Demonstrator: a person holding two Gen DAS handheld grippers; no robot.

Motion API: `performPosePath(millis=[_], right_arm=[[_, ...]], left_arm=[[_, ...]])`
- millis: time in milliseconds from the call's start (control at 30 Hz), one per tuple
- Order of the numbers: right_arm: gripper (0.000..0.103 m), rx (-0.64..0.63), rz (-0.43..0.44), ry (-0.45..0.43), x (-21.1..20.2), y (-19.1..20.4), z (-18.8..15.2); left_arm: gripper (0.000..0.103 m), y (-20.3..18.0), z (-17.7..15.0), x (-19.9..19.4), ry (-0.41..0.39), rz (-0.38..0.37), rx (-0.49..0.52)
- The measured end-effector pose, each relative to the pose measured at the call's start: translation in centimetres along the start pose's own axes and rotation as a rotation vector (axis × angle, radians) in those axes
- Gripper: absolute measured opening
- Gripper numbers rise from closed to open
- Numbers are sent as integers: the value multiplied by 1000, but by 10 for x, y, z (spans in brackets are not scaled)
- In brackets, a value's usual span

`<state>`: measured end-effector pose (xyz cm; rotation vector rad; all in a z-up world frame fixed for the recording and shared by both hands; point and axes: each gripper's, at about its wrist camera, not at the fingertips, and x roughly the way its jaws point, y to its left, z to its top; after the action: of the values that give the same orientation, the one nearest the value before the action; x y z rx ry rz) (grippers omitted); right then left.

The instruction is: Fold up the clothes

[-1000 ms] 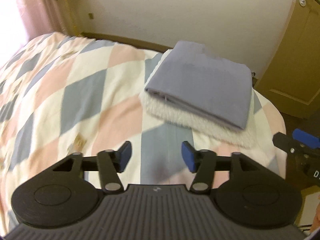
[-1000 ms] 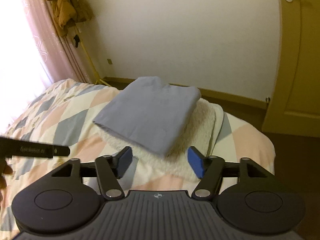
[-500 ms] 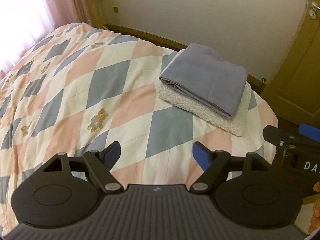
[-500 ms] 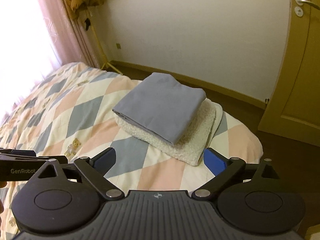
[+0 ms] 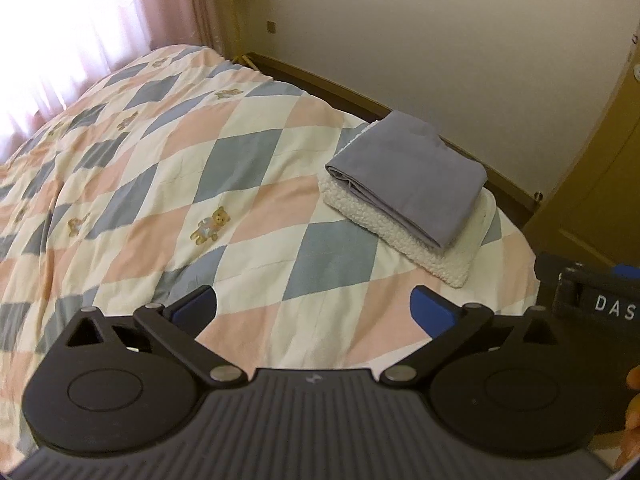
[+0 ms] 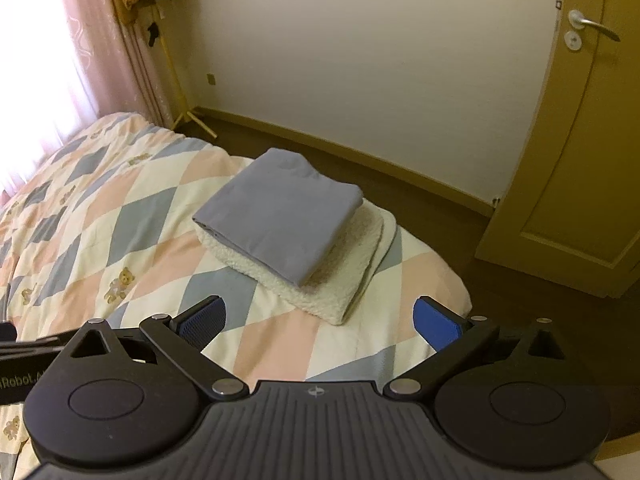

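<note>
left gripper (image 5: 314, 306) jaws wide, right gripper (image 6: 318, 318) likewise

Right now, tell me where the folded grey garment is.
In both wrist views the folded grey garment lies atop the white fleece at the bed's corner nearest the door.

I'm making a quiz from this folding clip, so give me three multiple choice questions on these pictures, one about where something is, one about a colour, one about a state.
1. Where does the grey cloth lie?
A. on the floor
B. on the white fleece
C. hung on the door

2. What colour are the pads on the gripper fingers?
A. blue
B. red
C. green

3. How do the left gripper and right gripper stand?
A. both shut on cloth
B. one open, one shut
C. both open and empty

Answers:
1. B, the fleece shows under the cloth's edges, on the bed.
2. A, blue shows in both wrist views.
3. C, each has a wide gap between its fingers, with only quilt behind.
</note>
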<state>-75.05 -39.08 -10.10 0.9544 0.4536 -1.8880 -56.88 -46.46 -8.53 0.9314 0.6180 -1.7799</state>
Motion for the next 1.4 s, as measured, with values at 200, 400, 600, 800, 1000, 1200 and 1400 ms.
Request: performPosePath(millis=[200,400,600,800,1000,1200,1400], right_arm=[[103,36,60,21,-12,-16,4],[103,36,99,65,-18,-12,7],[103,38,91,78,-23,5,5],[103,106,53,75,-36,18,-4],[103,141,7,63,-59,31,-21],[103,182,-47,59,-78,41,-37],[103,193,-83,45,-97,57,-50]], left_arm=[[102,-5,-6,-15,3,-4,-50],[102,-6,-12,-26,20,-3,0],[102,10,-8,-33,17,-21,26],[102,32,-6,-38,38,-36,92],[102,40,-9,-46,25,-84,168],[102,46,-14,-56,-7,-113,217],[102,57,-19,-67,-35,-123,263]])
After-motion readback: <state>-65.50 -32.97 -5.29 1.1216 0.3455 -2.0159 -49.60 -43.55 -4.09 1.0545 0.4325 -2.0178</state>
